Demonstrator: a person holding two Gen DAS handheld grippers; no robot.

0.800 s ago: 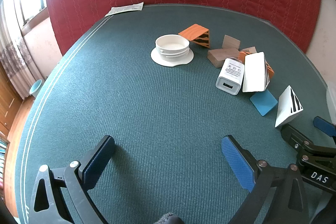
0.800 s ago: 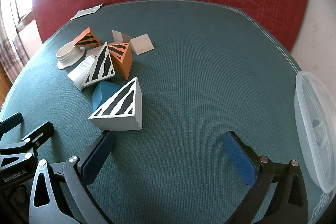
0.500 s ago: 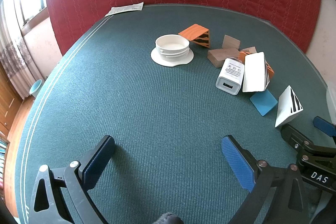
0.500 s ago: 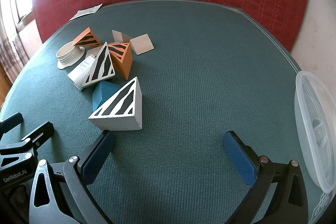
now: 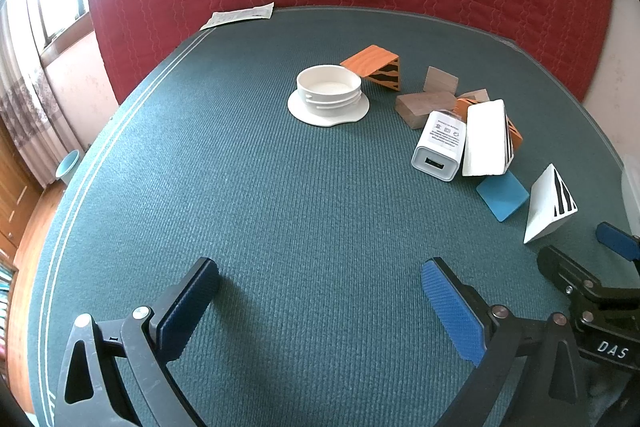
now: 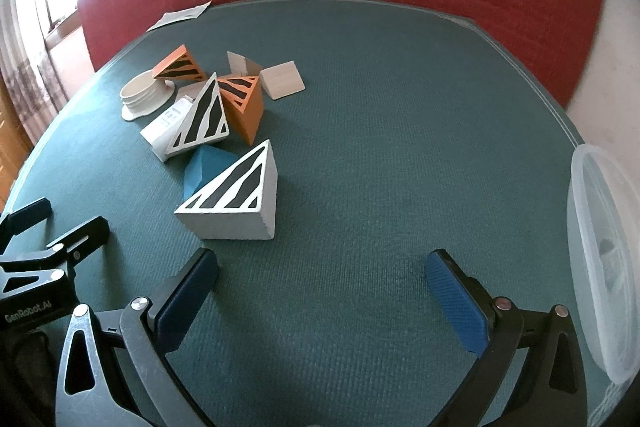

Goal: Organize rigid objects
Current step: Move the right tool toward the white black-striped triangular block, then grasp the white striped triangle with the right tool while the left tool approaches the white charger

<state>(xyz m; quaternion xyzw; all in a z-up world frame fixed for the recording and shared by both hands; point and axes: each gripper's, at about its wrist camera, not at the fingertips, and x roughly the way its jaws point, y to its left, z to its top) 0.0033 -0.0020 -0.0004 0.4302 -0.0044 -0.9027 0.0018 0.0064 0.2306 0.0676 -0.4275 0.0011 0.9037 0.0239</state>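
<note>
Right tongs (image 6: 322,275) advanced; white striped wedge (image 6: 236,197) just ahead-left.

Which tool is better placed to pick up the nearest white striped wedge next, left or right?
Right, probably. The right tool is open, and the white striped wedge lies just ahead of its left finger. The left tool faces bare mat.

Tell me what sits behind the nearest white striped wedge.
Directly behind the white black-striped wedge lies a teal-blue block, partly hidden by it. Whether they touch is unclear; its covered part is unseen.

Left gripper (image 5: 320,281) and right gripper (image 6: 322,273) both gape wide, holding nothing.
</note>
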